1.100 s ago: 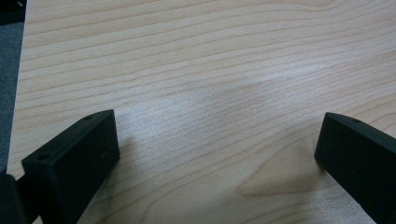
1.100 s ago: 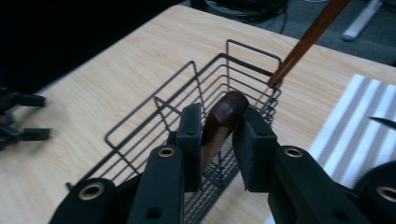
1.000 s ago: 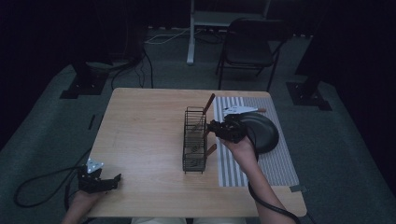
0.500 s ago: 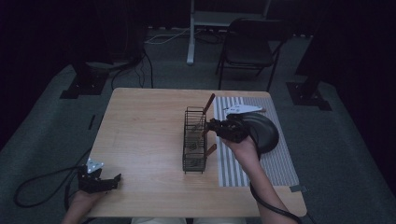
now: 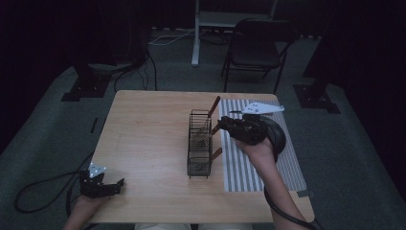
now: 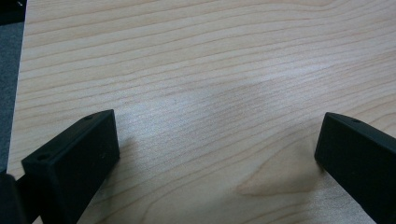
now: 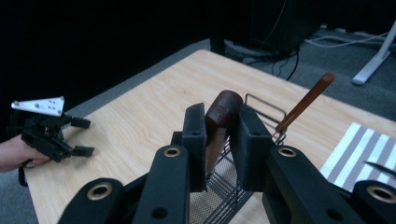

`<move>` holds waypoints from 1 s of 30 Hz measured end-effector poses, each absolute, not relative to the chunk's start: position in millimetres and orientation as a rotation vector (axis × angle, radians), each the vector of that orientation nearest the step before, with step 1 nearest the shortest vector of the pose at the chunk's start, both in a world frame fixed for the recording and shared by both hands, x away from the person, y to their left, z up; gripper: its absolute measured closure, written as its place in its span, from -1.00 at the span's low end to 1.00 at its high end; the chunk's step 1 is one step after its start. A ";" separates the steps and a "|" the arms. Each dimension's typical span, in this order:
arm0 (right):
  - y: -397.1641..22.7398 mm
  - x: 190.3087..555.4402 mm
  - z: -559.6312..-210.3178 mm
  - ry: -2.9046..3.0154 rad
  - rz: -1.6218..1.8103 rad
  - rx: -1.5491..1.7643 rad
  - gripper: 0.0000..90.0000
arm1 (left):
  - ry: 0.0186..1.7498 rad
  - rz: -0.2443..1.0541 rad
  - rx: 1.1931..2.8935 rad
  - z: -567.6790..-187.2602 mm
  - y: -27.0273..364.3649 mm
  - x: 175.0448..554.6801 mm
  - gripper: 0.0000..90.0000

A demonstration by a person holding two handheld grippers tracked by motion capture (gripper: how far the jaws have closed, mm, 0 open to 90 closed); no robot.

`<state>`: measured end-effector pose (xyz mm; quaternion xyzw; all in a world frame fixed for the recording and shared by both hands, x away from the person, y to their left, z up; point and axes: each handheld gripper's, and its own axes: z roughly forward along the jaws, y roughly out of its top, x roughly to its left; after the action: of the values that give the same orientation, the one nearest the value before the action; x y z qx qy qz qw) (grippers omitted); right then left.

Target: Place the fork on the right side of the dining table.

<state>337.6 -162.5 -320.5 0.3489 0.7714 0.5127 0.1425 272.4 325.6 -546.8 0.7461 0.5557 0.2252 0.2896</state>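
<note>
A black wire basket (image 5: 199,143) stands mid-table with wooden-handled utensils in it. My right gripper (image 5: 222,127) hovers at the basket's right side, shut on the rounded brown end of one utensil handle (image 7: 223,106). That handle's shaft runs down into the basket (image 7: 233,189). A second, slimmer handle (image 7: 306,100) leans out of the far end (image 5: 214,106), and a third handle (image 5: 216,153) pokes from the near right side. My left gripper (image 5: 106,187) rests at the near left table corner, jaws open over bare wood (image 6: 217,154). It also appears far off as the left gripper (image 7: 53,133).
A grey-and-white striped mat (image 5: 249,163) lies right of the basket, with a dark round dish (image 5: 277,136) on it under my right hand. A chair (image 5: 253,52) and stand legs stand beyond the far edge. The table's left half (image 5: 148,134) is bare wood.
My right gripper has risen a little with the brown handle held in it. The left gripper has stayed where it was.
</note>
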 end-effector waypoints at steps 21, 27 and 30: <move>-218.3 317.6 -291.7 2.062 1.509 1.052 0.71 | 1.483 0.600 1.989 -546.9 325.5 272.4 -1.00; -230.4 314.6 -298.0 2.047 1.487 1.084 0.71 | 1.484 0.599 1.989 -546.9 325.5 272.3 -1.00; -241.0 312.4 -306.7 2.040 1.464 1.120 0.71 | 1.483 0.601 1.990 -546.9 325.6 272.4 -1.00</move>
<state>312.4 -241.0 -306.7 0.3997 0.7277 0.5222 0.1948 272.4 325.6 -546.9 0.7459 0.5557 0.2253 0.2899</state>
